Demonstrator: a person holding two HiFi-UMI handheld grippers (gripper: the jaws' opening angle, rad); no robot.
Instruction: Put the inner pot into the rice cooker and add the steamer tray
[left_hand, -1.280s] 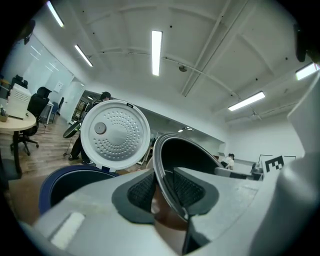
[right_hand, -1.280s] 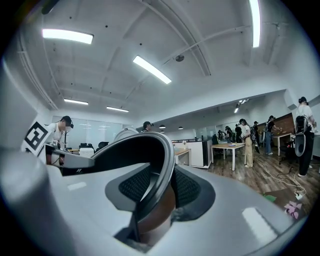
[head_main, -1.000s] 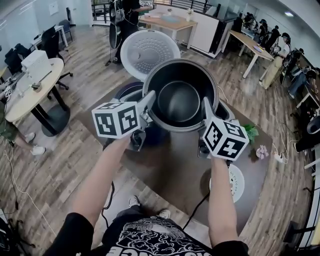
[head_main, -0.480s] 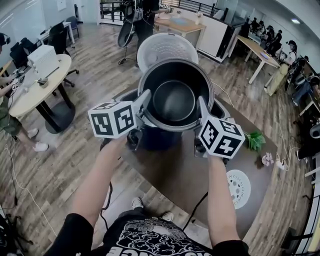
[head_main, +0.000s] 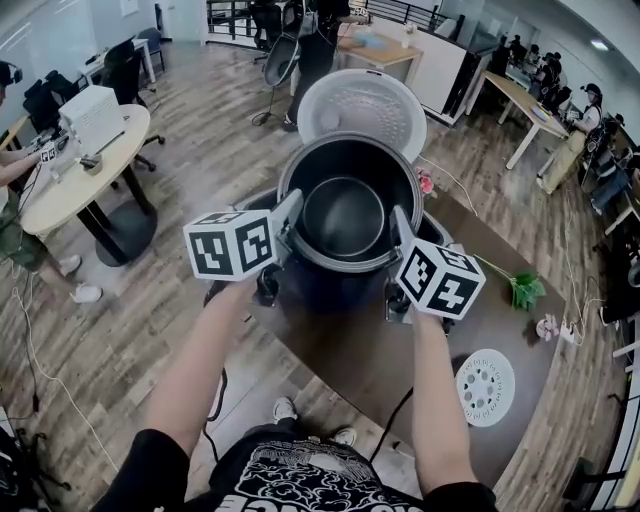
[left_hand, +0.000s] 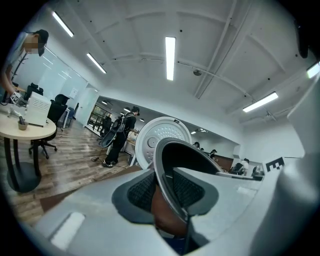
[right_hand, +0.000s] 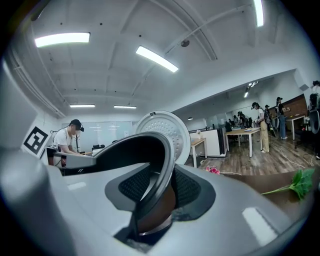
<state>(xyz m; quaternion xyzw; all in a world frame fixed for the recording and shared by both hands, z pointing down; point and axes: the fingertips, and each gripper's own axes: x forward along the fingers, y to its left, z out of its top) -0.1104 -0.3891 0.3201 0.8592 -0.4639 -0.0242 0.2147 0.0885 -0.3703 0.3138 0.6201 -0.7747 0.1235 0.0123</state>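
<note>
The dark inner pot (head_main: 345, 212) hangs just over the dark blue rice cooker (head_main: 330, 288), whose white lid (head_main: 362, 103) stands open behind it. My left gripper (head_main: 289, 219) is shut on the pot's left rim and my right gripper (head_main: 399, 228) on its right rim. In the left gripper view the rim (left_hand: 165, 172) runs between the ribbed pads (left_hand: 144, 190) of the left gripper (left_hand: 167, 192). The right gripper (right_hand: 155, 192) pinches the rim (right_hand: 162, 165) the same way. The white perforated steamer tray (head_main: 485, 386) lies flat on the table at the front right.
The cooker stands on a brown table (head_main: 350, 350). A green sprig (head_main: 522, 291) and small pink flowers (head_main: 549, 327) lie at its right side. A round white table (head_main: 70, 180) with a box and office chairs stand to the left; people work at desks behind.
Both grippers have carried the pot forward and a little down, from the near right of the cooker to right above its opening. The grip on the rim is unchanged.
</note>
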